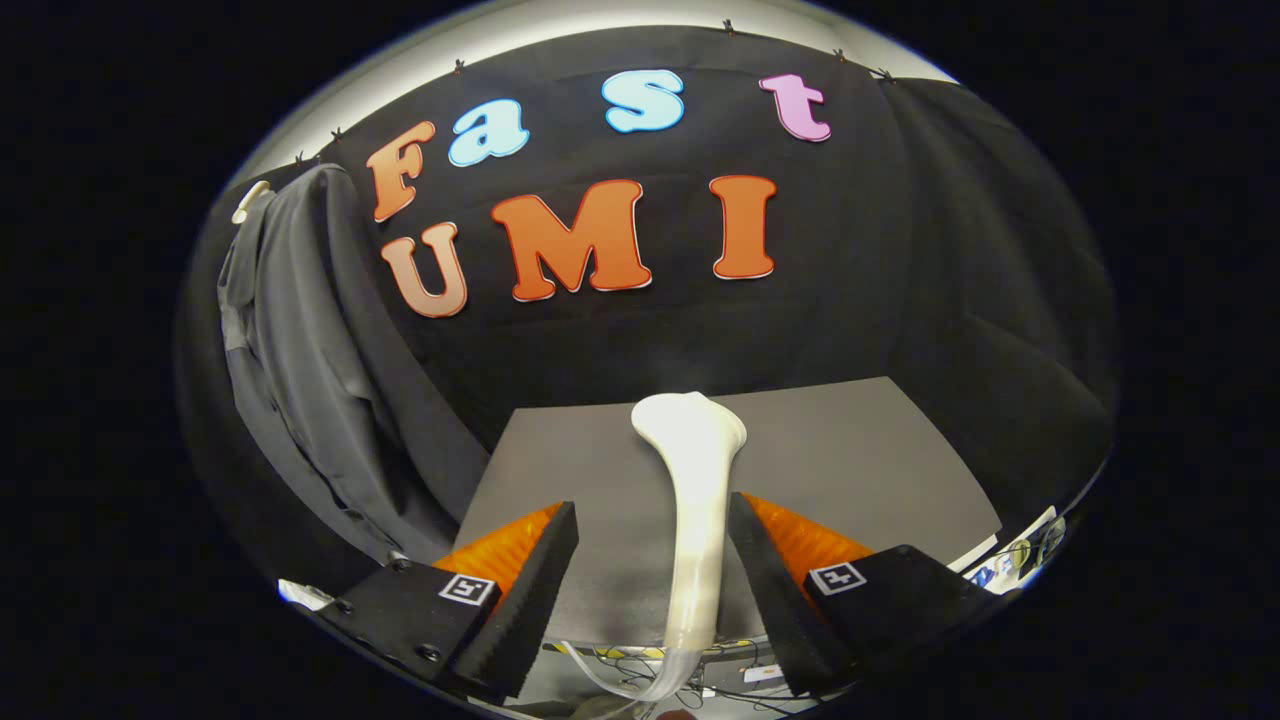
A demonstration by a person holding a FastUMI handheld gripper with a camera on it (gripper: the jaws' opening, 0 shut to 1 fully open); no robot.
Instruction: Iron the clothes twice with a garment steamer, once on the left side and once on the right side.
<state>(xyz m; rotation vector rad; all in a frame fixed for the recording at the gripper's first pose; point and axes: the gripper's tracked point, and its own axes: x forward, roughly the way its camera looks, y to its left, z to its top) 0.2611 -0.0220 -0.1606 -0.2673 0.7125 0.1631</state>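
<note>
Two black foam-lined fingers of the gripper point(652, 560) sit spread apart, with the white garment steamer point(693, 490) standing upright between them. Its handle is right against the right finger point(765, 570), but there's a clear gap to the left finger point(540, 580), so it isn't clamped from both sides. The steamer head rises over the grey bench point(860, 470). Off past the bench's left edge, a dark grey shirt point(300, 340) hangs against the booth wall.
</note>
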